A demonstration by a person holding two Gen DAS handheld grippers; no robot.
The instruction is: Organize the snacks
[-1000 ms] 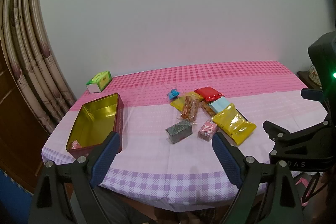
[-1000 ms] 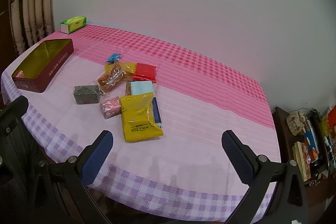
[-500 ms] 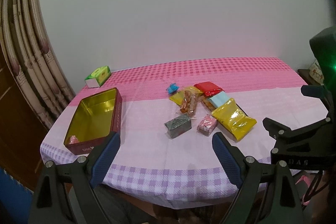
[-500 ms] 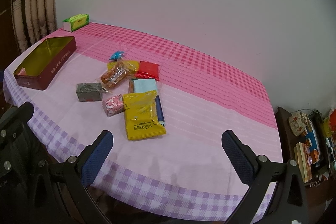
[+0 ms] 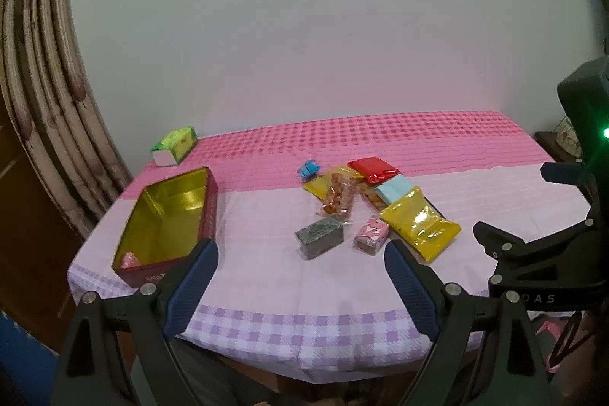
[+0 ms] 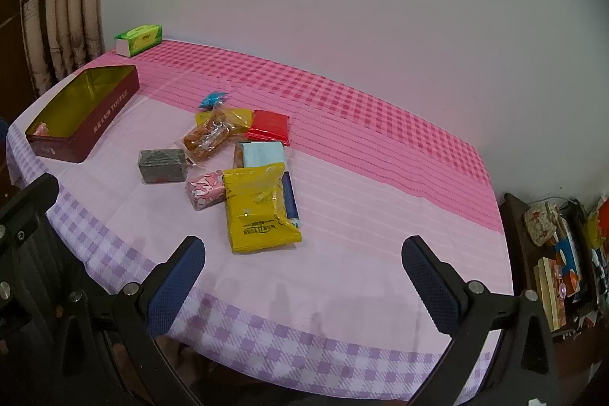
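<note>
Several snacks lie in a cluster mid-table: a yellow packet [image 5: 418, 229] [image 6: 257, 212], a pink patterned one [image 5: 371, 234] [image 6: 205, 193], a dark grey block [image 5: 319, 236] [image 6: 161, 165], a clear bag of brown sticks [image 5: 338, 196] [image 6: 209, 136], a red packet [image 5: 375, 170] [image 6: 268, 126], a light blue one [image 5: 394, 189] [image 6: 262, 155] and a small blue candy [image 5: 308, 169] [image 6: 213, 98]. An open red tin [image 5: 207, 212] [image 6: 108, 117] at the left holds one pink snack [image 5: 129, 259]. My left gripper [image 5: 300, 263] and right gripper [image 6: 302, 257] are open and empty, held off the table's near edge.
A green tissue box [image 5: 175, 150] [image 6: 139, 39] stands at the far left corner by the curtain [image 5: 45, 124]. The table [image 5: 380, 136] has a pink and purple checked cloth against a white wall. A cluttered side shelf [image 6: 559, 253] stands right of the table.
Both grippers have drawn back a little from the table and risen slightly. Nothing on the table has moved. Both jaws stay open.
</note>
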